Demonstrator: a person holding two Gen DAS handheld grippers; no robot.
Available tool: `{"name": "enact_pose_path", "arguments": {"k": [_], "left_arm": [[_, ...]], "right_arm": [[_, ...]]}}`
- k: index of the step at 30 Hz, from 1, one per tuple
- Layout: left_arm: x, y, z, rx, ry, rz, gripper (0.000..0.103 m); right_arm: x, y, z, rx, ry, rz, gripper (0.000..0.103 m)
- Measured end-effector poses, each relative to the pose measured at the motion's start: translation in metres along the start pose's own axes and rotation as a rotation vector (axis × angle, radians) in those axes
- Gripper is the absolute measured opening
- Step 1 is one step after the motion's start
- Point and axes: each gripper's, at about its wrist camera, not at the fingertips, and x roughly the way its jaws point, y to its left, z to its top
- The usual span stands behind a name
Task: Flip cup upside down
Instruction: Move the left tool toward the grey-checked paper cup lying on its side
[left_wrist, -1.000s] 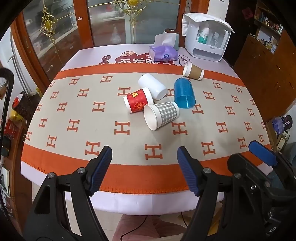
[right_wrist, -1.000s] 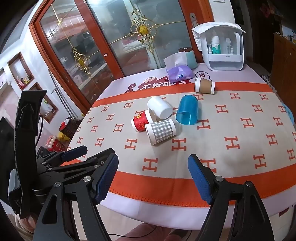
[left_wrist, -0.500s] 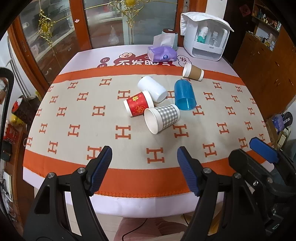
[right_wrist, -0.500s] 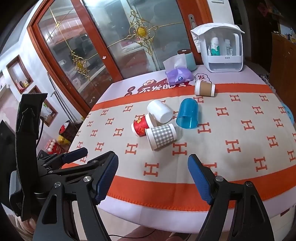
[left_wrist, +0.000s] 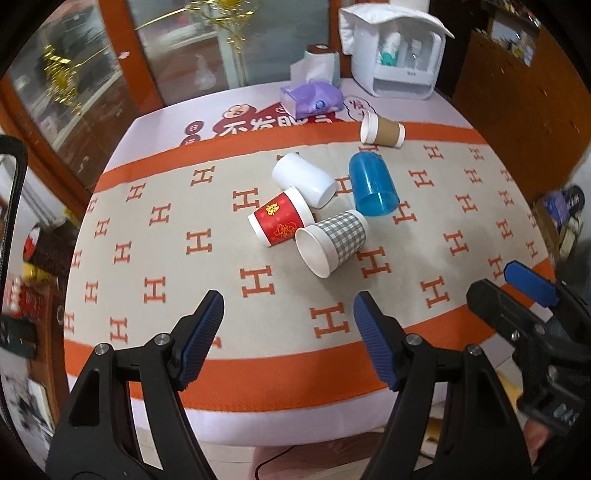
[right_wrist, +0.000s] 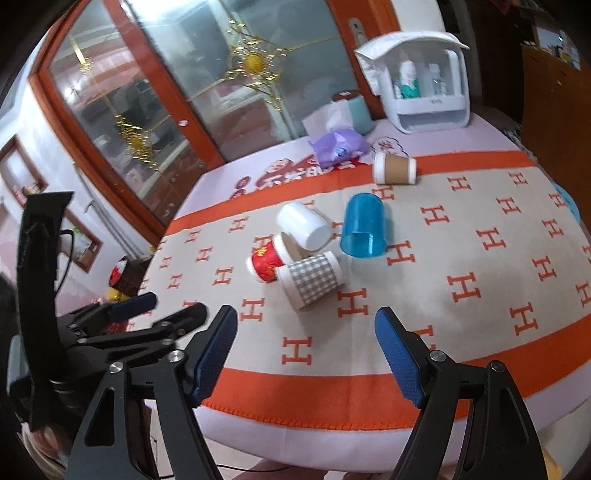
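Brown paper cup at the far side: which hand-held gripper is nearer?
Right, slightly, as a judgement. The brown paper cup lies far ahead of both; the right hand-held gripper sits right of the left hand-held gripper, on the cup's side.

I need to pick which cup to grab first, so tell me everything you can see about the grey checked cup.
The grey checked cup is a paper-looking cup with a grey-and-white gingham print, a plain white inside and a rolled white rim. It lies on its side on the H-patterned tablecloth, empty, open mouth toward the left wrist camera, base pointing back toward the blue cup. Its rim sits against the red cup. It is the nearest cup to both tongs, and neither touches it.
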Motion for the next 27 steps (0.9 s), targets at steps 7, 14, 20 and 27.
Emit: {"name": "enact_pose_path", "arguments": {"k": [7,14,20,27], "left_arm": [[0.040,-0.007,0.040,0.215,0.103,-0.129,0.070],[0.107,-0.040,0.076,0.405,0.247,-0.245,0.070],[0.162,-0.069,0.087,0.502,0.386,-0.319,0.062],[0.206,-0.087,0.084,0.557,0.513,-0.351,0.061]], "right_arm": [[0.036,-0.019,0.006,0.111,0.037,-0.032,0.073],[0.077,-0.042,0.002,0.256,0.088,-0.046,0.073],[0.099,-0.062,-0.008,0.347,0.106,-0.069,0.073],[0.103,-0.076,-0.020,0.408,0.116,-0.097,0.073]]}}
